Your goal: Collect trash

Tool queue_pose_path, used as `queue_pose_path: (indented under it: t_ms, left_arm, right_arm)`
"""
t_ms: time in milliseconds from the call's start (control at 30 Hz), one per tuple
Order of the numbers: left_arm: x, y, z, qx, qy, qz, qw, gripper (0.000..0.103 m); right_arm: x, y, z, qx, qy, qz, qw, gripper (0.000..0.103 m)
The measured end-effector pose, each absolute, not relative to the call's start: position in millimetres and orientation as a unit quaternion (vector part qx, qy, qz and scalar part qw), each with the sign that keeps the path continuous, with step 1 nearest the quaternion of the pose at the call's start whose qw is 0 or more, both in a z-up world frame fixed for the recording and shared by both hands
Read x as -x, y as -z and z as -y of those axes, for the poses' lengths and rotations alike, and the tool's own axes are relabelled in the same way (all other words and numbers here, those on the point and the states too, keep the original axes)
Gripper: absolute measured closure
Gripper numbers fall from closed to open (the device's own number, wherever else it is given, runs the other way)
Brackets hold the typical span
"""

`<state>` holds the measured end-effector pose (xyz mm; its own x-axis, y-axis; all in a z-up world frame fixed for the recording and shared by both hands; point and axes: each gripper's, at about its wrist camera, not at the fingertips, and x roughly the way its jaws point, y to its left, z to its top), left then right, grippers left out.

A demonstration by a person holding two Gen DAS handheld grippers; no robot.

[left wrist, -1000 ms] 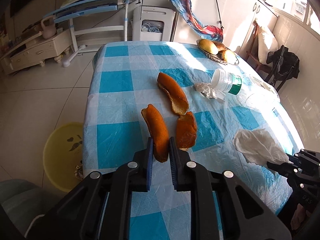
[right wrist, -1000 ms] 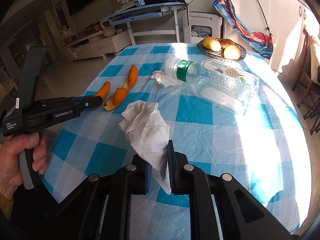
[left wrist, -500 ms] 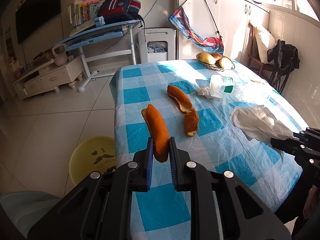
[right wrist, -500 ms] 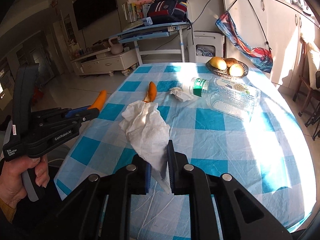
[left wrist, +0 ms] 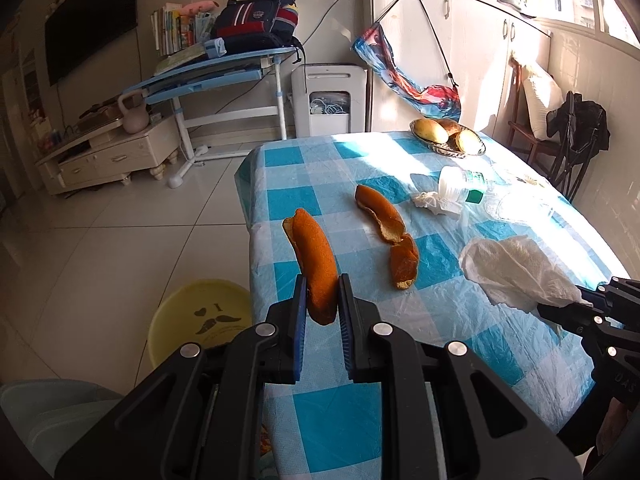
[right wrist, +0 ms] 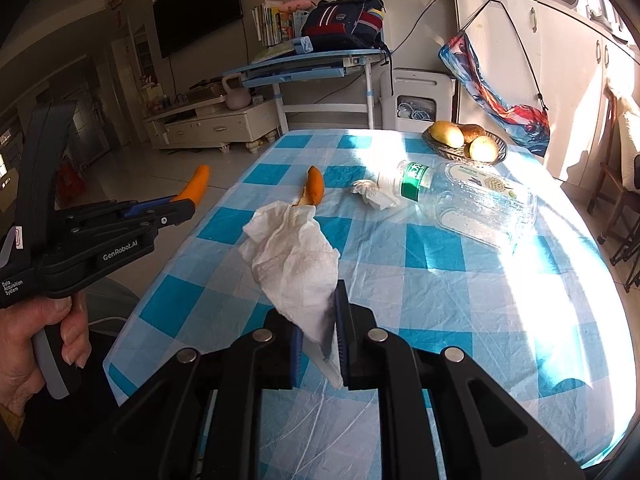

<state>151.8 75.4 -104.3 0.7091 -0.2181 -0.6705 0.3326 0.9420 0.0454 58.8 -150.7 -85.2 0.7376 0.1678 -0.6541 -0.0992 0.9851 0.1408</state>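
Left gripper point(left wrist: 323, 312) low centre, clamped on orange peel point(left wrist: 314, 264) raised off the checked table point(left wrist: 360, 412); right gripper point(right wrist: 317, 340) pinching crumpled tissue point(right wrist: 296, 256). Beyond, mid-frame: two peel pieces point(left wrist: 390, 236), small tissue wad point(left wrist: 430, 202), plastic bottles point(right wrist: 460, 200). Lower left: yellow bin point(left wrist: 200, 320) on floor.

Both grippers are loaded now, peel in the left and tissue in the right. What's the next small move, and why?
Probably swing the left gripper left and down over the yellow plastic bin on the floor beside the table, then let go. Its jaws are clamped on the long orange peel strip, already lifted off the blue checked tablecloth. The right gripper holds the crumpled white tissue and could follow.
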Motion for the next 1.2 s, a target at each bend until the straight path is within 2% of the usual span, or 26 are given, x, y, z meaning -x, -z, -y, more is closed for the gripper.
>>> queue_pose_path:
  t_ms: [300, 500, 533, 567, 633, 667, 967, 1000, 1033, 1067, 1100, 1200]
  left_arm:
    - [-160.4, 107.4, -83.4, -0.07, 0.137, -0.358, 0.921, 0.088]
    - [-185.3, 116.2, -122.6, 0.018, 0.111, -0.393, 0.913, 0.088]
    - [-190.6, 118.5, -129.7, 0.032, 0.105, -0.399, 0.91, 0.088]
    - [-196.2, 121.3, -136.5, 0.043, 0.097, -0.405, 0.908, 0.088]
    - [-206.5, 124.3, -145.7, 0.052, 0.083, -0.415, 0.905, 0.088]
    - [-211.2, 124.8, -149.5, 0.055, 0.077, -0.419, 0.903, 0.088]
    - [-260.4, 149.9, -182.2, 0.064, 0.036, -0.482, 0.873, 0.087]
    - [-267.0, 154.8, -185.6, 0.063, 0.03, -0.491, 0.868, 0.085]
    - [-273.8, 160.4, -189.6, 0.066, 0.027, -0.501, 0.863, 0.082]
    - [-280.5, 166.6, -193.5, 0.07, 0.026, -0.512, 0.855, 0.07]
    - [-285.9, 171.5, -197.2, 0.069, 0.017, -0.52, 0.851, 0.058]
    - [-292.7, 173.8, -207.1, 0.079, -0.009, -0.522, 0.849, 0.046]
  right_arm:
    - [-57.5, 82.7, 151.4, -0.053, -0.071, -0.349, 0.933, 0.086]
    - [-61.3, 85.2, 151.3, -0.058, -0.072, -0.357, 0.93, 0.083]
    - [-62.6, 86.9, 151.3, -0.06, -0.074, -0.362, 0.927, 0.08]
    - [-64.0, 88.6, 151.8, -0.062, -0.078, -0.368, 0.924, 0.063]
    - [-64.3, 91.2, 149.6, -0.058, -0.077, -0.371, 0.924, 0.041]
    - [-64.7, 91.9, 147.7, -0.052, -0.078, -0.372, 0.923, 0.039]
    - [-73.8, 105.7, 142.6, -0.039, -0.071, -0.405, 0.911, 0.039]
    - [-74.8, 107.1, 142.6, -0.039, -0.071, -0.408, 0.909, 0.042]
    - [-76.1, 108.3, 141.9, -0.037, -0.07, -0.413, 0.907, 0.049]
    - [-76.9, 109.8, 141.5, -0.034, -0.069, -0.416, 0.906, 0.056]
    - [-77.7, 111.3, 141.0, -0.031, -0.068, -0.419, 0.905, 0.058]
    - [-78.8, 114.1, 140.1, -0.025, -0.066, -0.423, 0.903, 0.073]
